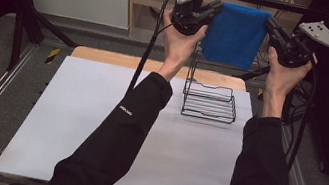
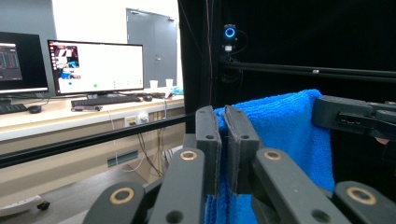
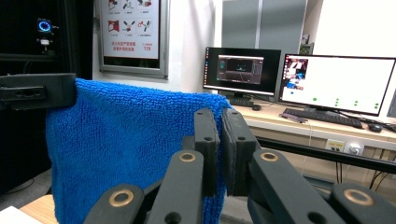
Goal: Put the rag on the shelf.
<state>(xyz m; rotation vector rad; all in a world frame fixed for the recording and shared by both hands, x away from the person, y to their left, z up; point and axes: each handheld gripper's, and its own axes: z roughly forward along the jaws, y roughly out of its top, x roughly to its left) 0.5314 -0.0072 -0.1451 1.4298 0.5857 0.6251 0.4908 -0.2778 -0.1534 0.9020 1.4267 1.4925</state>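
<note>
Nearest me, the white table sheet [image 1: 71, 122] lies flat under both forearms. Toward 12 o'clock on it stands the black wire rack [image 1: 209, 100], with its upright rod rising behind the basket part.

Above the rack, both grippers are raised. The left gripper [image 1: 212, 9] has its jaws pressed together on the top left corner of the blue towel [image 1: 235, 33]; in the left gripper view the pads are shut with blue pile [image 2: 280, 130] squeezed between them. The right gripper [image 1: 271, 25] pinches the opposite top corner the same way, jaws closed on the cloth [image 3: 126, 140]. The towel hangs spread between them, its lower edge just over the rack's rod at about 12 o'clock from the basket.

My reading: the step in hand is draping the towel over the rack. To do it well I'd keep both corners level and the top edge taut, lower evenly, and centre the cloth over the rod before letting go. Uneven release could let it slide off one side.

Beyond: desks with monitors [image 3: 336, 84].
</note>
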